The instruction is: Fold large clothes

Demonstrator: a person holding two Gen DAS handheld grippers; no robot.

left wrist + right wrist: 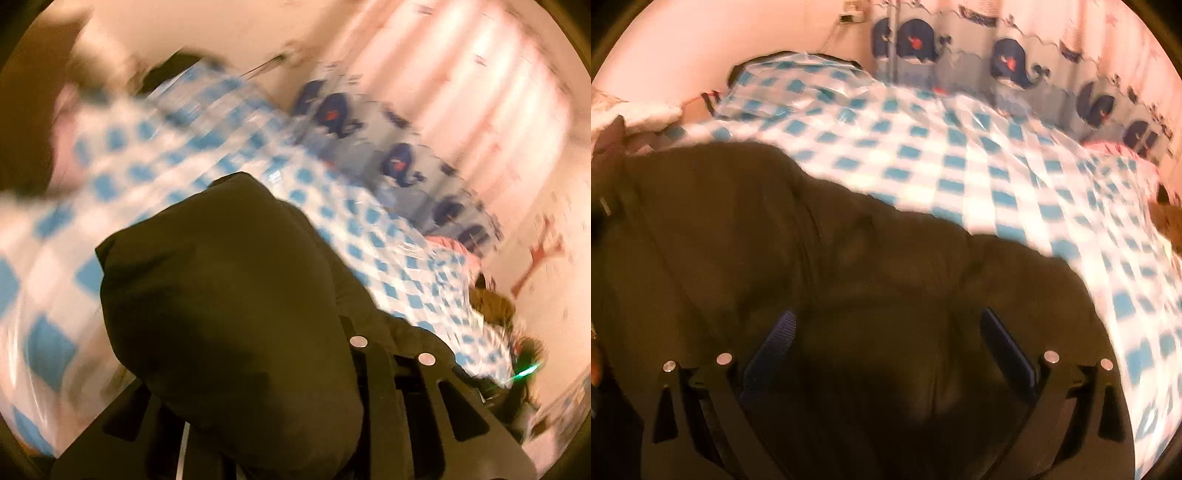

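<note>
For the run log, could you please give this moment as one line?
left gripper: shut on dark garment | right gripper: open over it | surface: blue-checked cover

A home bedroom — checked bedspread (960,162), whale-print curtain (1015,62) behind it.

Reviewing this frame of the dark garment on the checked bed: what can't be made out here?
- Left tongs: left wrist view, the dark garment drapes over the fingers; open or shut can't be told.
- Garment type and fold state: both views, cut off by the lower edges and too dark for seams.
- Checked cover: left wrist view, motion blur smears detail.
- Brown object: right wrist view, cut by the right edge, unidentifiable.
- Right tongs are open over the garment.
</note>
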